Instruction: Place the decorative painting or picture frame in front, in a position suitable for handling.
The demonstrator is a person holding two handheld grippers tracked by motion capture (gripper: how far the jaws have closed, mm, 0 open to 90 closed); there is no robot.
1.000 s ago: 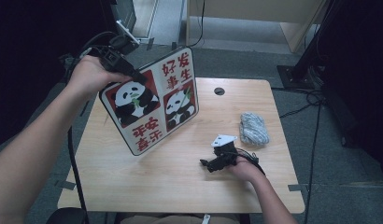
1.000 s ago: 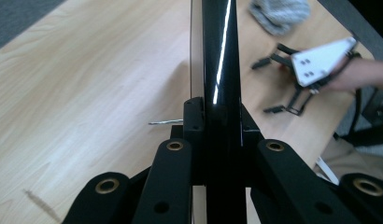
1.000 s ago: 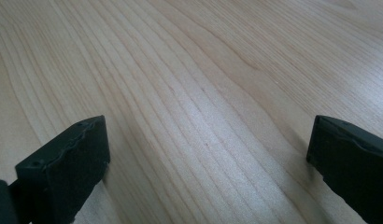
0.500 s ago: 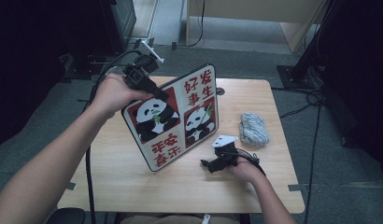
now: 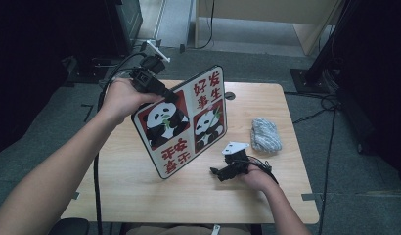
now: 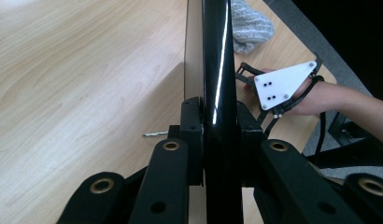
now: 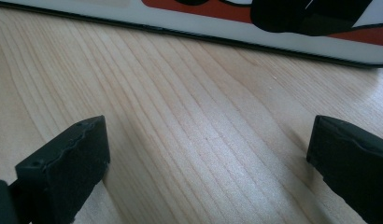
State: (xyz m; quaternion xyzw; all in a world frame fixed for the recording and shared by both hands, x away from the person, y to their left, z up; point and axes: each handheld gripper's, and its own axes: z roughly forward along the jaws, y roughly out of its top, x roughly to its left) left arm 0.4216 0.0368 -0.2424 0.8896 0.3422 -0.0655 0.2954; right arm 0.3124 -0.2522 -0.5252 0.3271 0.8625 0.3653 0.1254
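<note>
A flat board (image 5: 184,122) printed with two pandas and red characters stands tilted over the wooden table (image 5: 140,181), its lower corner close to the tabletop. My left gripper (image 5: 169,95) is shut on its upper left edge. In the left gripper view the board's dark glossy edge (image 6: 217,56) runs straight up between the pads (image 6: 192,135). My right gripper (image 5: 219,172) lies on the table just right of the board's lower edge, jaws open toward it. In the right gripper view the open gripper (image 7: 213,154) has only bare wood between its fingers, with the board's rim (image 7: 273,39) beyond.
A crumpled grey cloth (image 5: 265,134) lies at the table's right side, also seen as the cloth (image 6: 250,25) past the board. A thin metal pin (image 6: 155,134) rests on the wood. A round cable hole (image 5: 230,95) sits near the far edge. Dark stands surround the table.
My left hand carried the board to the right and slightly lower, from the table's left edge toward its middle. The right gripper stayed where it was.
</note>
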